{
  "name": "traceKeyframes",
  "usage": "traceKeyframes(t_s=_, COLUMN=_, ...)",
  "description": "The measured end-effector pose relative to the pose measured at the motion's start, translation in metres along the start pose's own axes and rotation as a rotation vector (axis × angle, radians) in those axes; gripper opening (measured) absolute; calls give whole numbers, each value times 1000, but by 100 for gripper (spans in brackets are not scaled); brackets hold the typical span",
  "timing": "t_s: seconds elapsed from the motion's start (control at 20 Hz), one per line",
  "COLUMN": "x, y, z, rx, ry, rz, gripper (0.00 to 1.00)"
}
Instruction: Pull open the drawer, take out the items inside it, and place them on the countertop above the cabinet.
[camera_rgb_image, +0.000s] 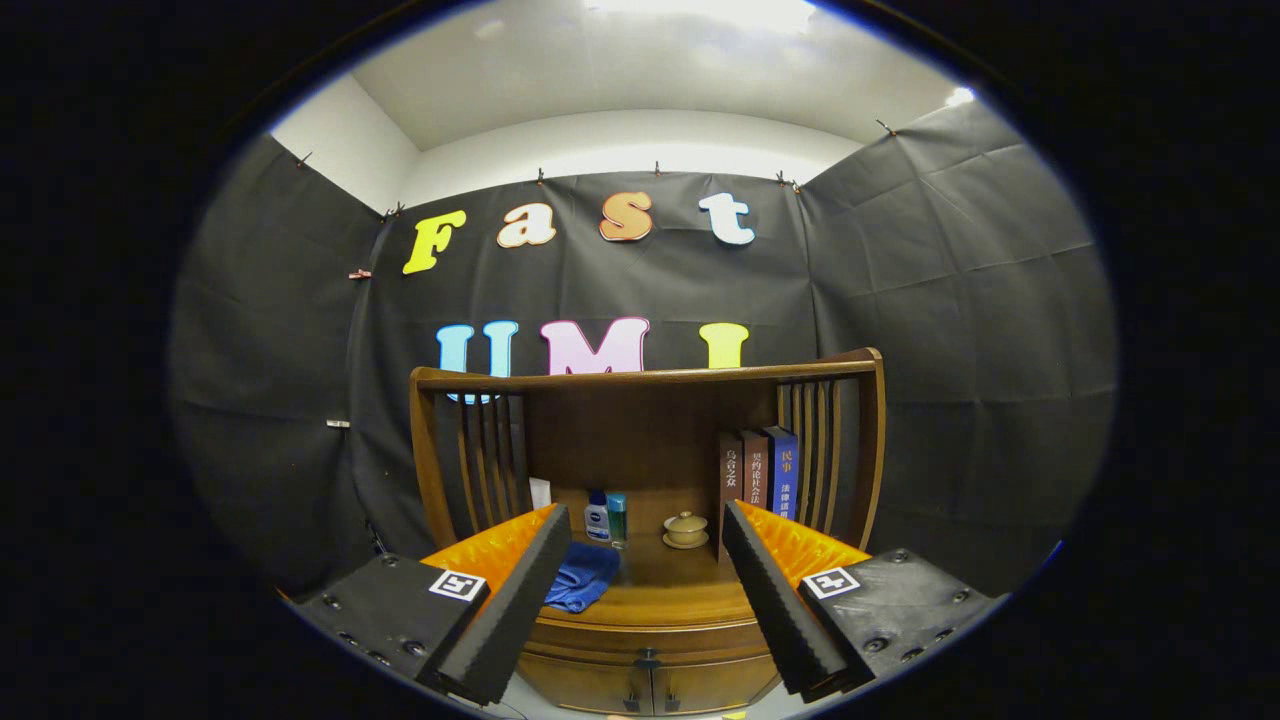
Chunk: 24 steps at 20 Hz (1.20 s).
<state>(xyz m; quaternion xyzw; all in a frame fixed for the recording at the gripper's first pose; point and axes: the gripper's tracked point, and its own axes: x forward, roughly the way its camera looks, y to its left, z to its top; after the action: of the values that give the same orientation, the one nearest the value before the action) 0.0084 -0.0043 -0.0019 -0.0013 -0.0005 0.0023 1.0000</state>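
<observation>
A wooden cabinet (650, 655) stands ahead against the black cloth wall, topped by a hutch with a curved rail (640, 377) and slatted sides. Its flat top serves as the desk (665, 585), and below the front edge sits the drawer (640, 645), closed, with a small dark pull at its middle; under it are two little doors, though the lower part is cut off and hard to make out. The claw (645, 600) hangs before the cabinet, released, its two black foam-faced fingers (510, 610) spread wide apart with nothing between them but the desk and the drawer front beyond (the orange shells and square markers show behind the pads). At the right of the hutch three books (755, 480) stand upright, side by side, against the slats. A blue cloth (582, 585) lies crumpled on the desk just beside the left finger. Farther back, near the rear panel, two small bottles (606, 515) stand close together, one white and blue, one teal. Right of them, apart, sits a small lidded cup on a saucer (686, 530).
</observation>
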Motion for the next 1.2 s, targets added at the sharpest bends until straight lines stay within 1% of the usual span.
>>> traceKeyframes(t_s=0.2, x=6, y=-1, z=-6, rx=10, ry=3, rz=8, gripper=99)
traceKeyframes(t_s=0.35, x=11, y=-1, z=-24, rx=14, ry=34, rz=11, gripper=99)
traceKeyframes(t_s=0.45, x=15, y=1, z=-33, rx=22, ry=38, rz=21, gripper=99)
traceKeyframes(t_s=0.6, x=22, y=0, z=-49, rx=24, ry=37, rz=12, gripper=99)
traceKeyframes(t_s=0.9, x=36, y=4, z=-102, rx=42, ry=85, rz=16, gripper=99)
traceKeyframes(t_s=1.05, x=41, y=7, z=-140, rx=64, ry=136, rz=16, gripper=98)
traceKeyframes(t_s=1.2, x=48, y=6, z=-182, rx=51, ry=195, rz=10, gripper=98)
